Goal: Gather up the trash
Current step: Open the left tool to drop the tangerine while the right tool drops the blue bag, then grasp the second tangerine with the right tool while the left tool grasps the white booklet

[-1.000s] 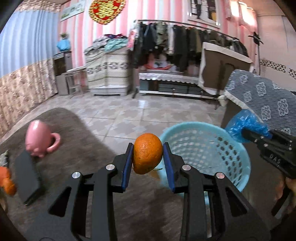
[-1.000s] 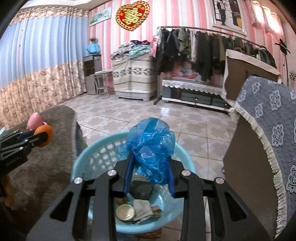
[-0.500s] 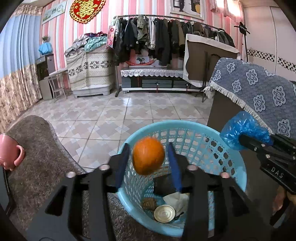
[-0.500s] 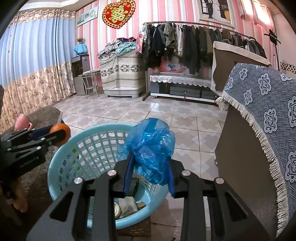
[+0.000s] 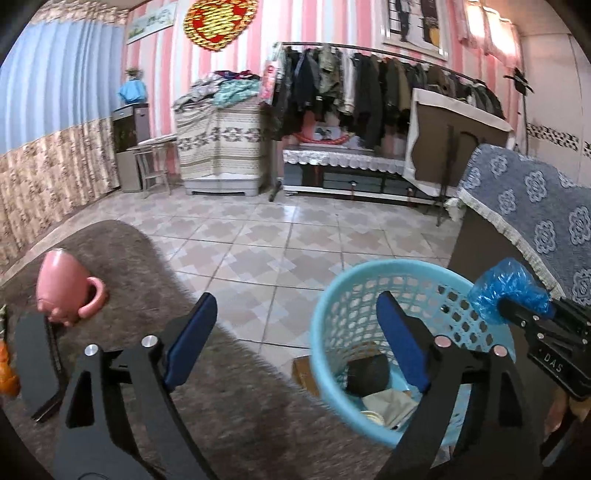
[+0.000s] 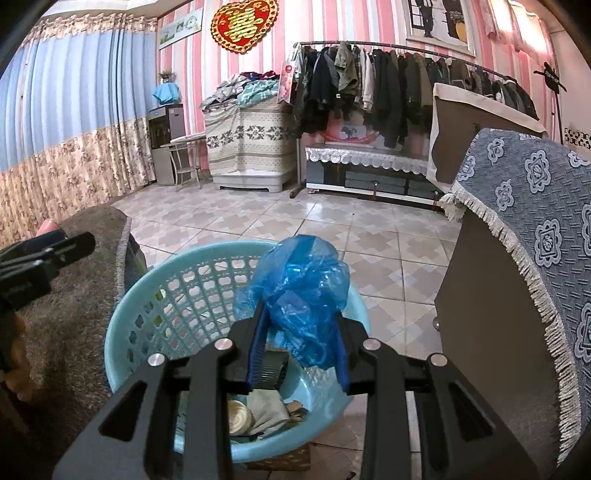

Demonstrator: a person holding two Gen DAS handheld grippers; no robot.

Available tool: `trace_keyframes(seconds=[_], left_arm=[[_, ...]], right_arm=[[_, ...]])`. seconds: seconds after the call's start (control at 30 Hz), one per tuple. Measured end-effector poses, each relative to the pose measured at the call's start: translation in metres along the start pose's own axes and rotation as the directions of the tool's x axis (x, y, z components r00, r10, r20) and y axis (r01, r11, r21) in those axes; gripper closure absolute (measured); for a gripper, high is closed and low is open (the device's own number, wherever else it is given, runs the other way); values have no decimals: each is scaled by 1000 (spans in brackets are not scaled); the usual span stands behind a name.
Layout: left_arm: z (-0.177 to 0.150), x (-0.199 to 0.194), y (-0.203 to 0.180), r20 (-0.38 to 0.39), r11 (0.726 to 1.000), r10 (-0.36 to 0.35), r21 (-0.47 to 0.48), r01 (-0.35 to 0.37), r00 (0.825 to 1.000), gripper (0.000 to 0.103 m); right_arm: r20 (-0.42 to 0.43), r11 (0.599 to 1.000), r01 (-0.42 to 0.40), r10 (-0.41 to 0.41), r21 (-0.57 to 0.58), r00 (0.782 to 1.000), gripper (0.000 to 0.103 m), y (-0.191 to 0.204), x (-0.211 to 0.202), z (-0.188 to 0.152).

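One pink mug [image 5: 64, 286] on brown mat [image 5: 147, 295], basket [image 5: 332, 317] beside, contents unclear.

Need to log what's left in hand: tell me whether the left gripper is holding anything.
No, the left gripper has just been opening; it stands wide with nothing between its blue pads, only floor and basket behind.

Walls: I face pink-and-white stripes [image 6: 184, 74] with a red heart ornament [image 6: 244, 26].
Floor: patterned tiles [image 6: 258, 218].
Left: blue curtain [image 6: 74, 92].
Back: my view reaches a loaded clothes rack [image 6: 388, 88].
Right: blue patterned cloth [image 6: 535, 206] over furniture.
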State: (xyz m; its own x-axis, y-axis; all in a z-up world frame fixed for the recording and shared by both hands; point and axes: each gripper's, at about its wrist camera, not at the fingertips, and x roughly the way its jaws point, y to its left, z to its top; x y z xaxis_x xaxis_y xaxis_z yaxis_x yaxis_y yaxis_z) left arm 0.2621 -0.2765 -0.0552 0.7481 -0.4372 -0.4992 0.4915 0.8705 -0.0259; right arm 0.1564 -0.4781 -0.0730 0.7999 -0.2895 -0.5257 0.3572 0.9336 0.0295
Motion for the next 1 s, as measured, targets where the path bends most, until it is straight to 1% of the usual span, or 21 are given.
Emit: trace_keyframes(seconds=[0.1,0.23,0.3,0.37,0.4,0.5,0.53,0.57,0.63,0.77,0.87,1.0], left_arm=[[-1,-6,12,-3,1000,10,-21,-10,1000,16],[-4,-16,22,4,999,35,-21,-35,999,14],[-6,-22,28,9,999,48,-25,-48,999,13],[-7,-26,34,8,998,57,-37,-57,998,13],[-7,-28,36,7,997,58,-42,-58,998,13],[-9,-37,47,10,996,68,-60,-67,998,13],[-9,-39,49,12,996,72,-62,-71,997,13],[-9,-42,53,13,995,78,-65,-77,997,13],[-11,-48,61,14,994,86,-75,-85,996,12],[-13,-60,76,20,990,98,-103,-95,995,11],[-15,-71,88,23,987,109,-122,-106,994,10],[-22,-91,109,28,978,154,-147,-148,988,7]], right_arm=[[2,1000,-2,2,11,1000,71,7,3,0],[-5,999,-5,6,37,1000,70,23,13,2],[-12,999,-6,6,41,1000,62,28,17,3],[1,999,-1,1,37,1000,37,33,18,4],[11,1000,6,-6,31,1000,34,35,17,3],[16,1000,23,-23,20,1000,31,39,16,3],[18,999,26,-27,20,999,27,40,14,3],[30,999,37,-37,20,999,19,42,11,3],[51,999,51,-52,15,997,12,44,4,4],[71,998,63,-62,-13,996,8,57,-9,10],[83,998,51,-49,-27,995,7,67,-18,15],[87,999,20,-18,-31,996,6,86,-26,18]])
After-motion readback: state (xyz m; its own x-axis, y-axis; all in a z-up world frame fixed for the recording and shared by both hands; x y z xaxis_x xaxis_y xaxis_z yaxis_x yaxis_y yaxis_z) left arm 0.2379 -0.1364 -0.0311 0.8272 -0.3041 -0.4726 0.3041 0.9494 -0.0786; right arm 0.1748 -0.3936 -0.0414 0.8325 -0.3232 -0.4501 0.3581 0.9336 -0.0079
